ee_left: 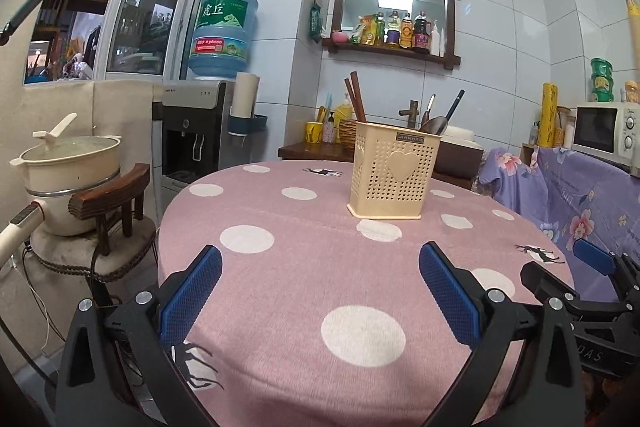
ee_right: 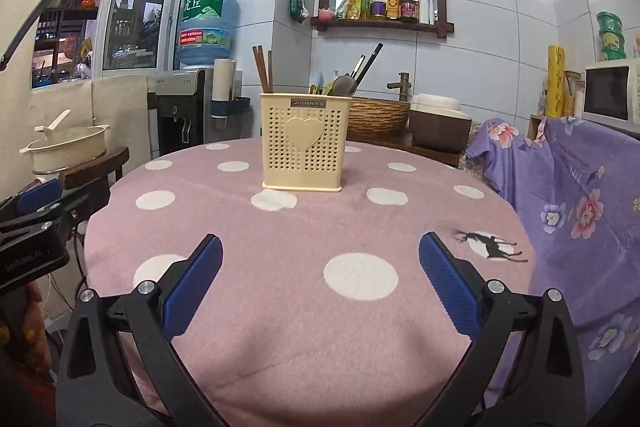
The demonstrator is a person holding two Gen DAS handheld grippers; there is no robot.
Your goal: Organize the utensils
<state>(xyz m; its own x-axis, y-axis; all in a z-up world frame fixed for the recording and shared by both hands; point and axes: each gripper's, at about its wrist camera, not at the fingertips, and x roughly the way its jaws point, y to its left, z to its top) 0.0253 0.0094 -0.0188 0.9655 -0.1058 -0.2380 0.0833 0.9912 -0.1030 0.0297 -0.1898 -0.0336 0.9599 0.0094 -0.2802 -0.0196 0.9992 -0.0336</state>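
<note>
Both claws hover over the near half of the round table's pink polka-dot cloth (ee_right: 304, 315), each with its blue pads spread wide and nothing between them: the left gripper (ee_left: 320, 291) and the right gripper (ee_right: 320, 283) are empty. The cream perforated utensil holder (ee_right: 303, 143) stands upright well ahead of the right claw, a little to its left; from the left claw it sits ahead and to the right. Wooden chopsticks (ee_right: 262, 69) rise from its left end, and a metal spoon (ee_right: 343, 85) with dark-handled utensils leans from its right end.

No loose utensil lies on the cloth, so the work looks finished or nearly so. If anything needs straightening, approach from above, pinch a handle high, and steady the light holder with the other claw.

The holder's inside and dividers are hidden, and the tools at the right end overlap too much to count. The near table edge is cut off by the claws.
</note>
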